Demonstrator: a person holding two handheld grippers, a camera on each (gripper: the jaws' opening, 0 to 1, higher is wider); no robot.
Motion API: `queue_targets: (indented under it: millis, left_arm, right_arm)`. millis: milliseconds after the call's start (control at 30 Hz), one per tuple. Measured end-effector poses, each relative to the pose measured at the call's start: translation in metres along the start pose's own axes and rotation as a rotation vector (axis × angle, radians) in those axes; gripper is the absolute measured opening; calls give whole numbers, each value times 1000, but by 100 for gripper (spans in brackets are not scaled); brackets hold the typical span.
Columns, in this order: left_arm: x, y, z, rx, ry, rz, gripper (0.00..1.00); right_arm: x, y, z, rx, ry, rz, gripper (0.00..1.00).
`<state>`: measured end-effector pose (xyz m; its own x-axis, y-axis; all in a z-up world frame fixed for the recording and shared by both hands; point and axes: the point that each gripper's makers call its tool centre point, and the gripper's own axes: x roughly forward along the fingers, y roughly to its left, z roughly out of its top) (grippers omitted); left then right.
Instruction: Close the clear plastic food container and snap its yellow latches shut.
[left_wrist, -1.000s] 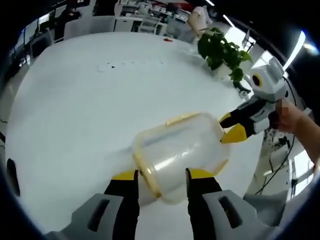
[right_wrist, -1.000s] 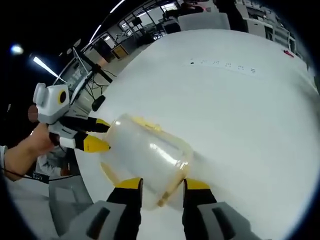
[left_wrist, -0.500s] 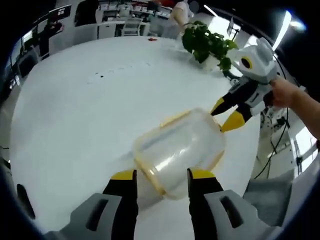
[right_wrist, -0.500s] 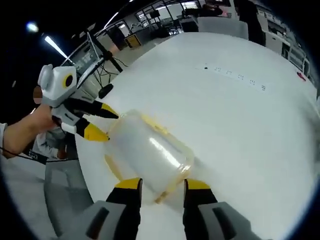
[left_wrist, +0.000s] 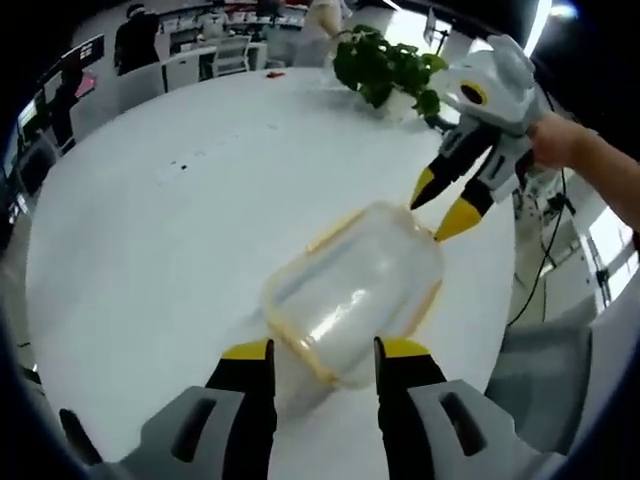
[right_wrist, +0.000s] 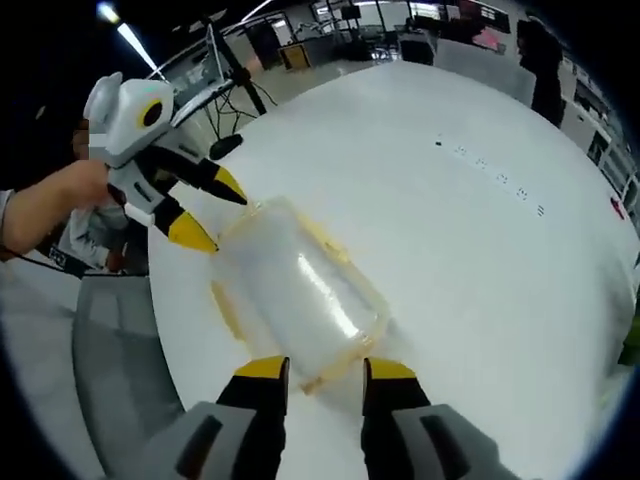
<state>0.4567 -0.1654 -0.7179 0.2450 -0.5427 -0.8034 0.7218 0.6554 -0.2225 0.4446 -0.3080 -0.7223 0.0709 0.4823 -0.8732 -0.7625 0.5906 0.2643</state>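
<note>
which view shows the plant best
The left gripper view: the plant stands whole at the far edge of the table, behind the right gripper. In the right gripper view just a sliver of green peeks in at the right edge, too cut off to read.

Clear container (left_wrist: 352, 292) on white table (left_wrist: 150, 240), left gripper (left_wrist: 322, 352) fingers apart before it; right gripper (left_wrist: 438, 208) at far end
</note>
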Motion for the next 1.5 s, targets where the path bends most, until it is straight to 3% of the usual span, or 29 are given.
queue_targets:
  millis: [133, 700, 900, 1133, 1500]
  left_arm:
    - [-2, 0, -2, 43, 29, -15, 37]
    - [-7, 12, -16, 359, 195, 5, 36]
    - [-9, 16, -15, 420, 204, -6, 35]
    - [-8, 17, -14, 504, 224, -7, 31]
    - [-2, 9, -7, 534, 221, -34, 31]
  right_arm:
    - [0, 2, -5, -84, 48, 0, 27]
    - [-5, 1, -12, -250, 148, -3, 26]
    - [-3, 3, -15, -352, 190, 2, 26]
    - [-2, 3, -14, -398, 199, 7, 24]
    - [-2, 5, -6, -424, 190, 12, 24]
